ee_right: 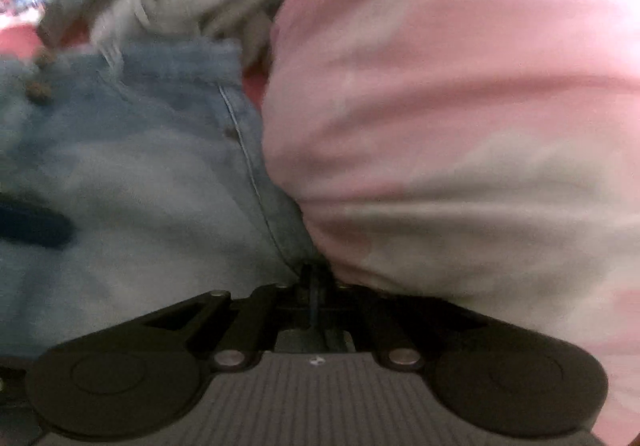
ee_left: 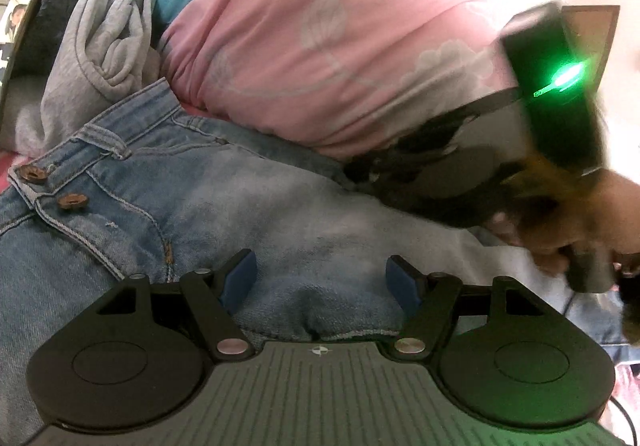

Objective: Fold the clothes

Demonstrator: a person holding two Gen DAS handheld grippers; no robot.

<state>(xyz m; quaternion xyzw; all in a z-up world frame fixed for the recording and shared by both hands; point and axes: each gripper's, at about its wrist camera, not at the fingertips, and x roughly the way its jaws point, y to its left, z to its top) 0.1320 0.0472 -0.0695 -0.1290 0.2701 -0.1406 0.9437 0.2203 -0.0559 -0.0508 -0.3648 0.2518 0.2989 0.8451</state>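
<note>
Both tongs at the faded blue denim jeans [ee_left: 168, 198].

My left tongs [ee_left: 320, 282] stand open, blue pads [ee_left: 240, 278] either side of a raised fold of the jeans, not pressing it. My right tongs [ee_right: 314, 282] are fully closed at the seam where the jeans meet the pink patterned cloth [ee_right: 460, 106]; whether they pinch fabric I cannot tell. A crumpled grey garment [ee_left: 104, 34] lies beyond the waistband.
</note>
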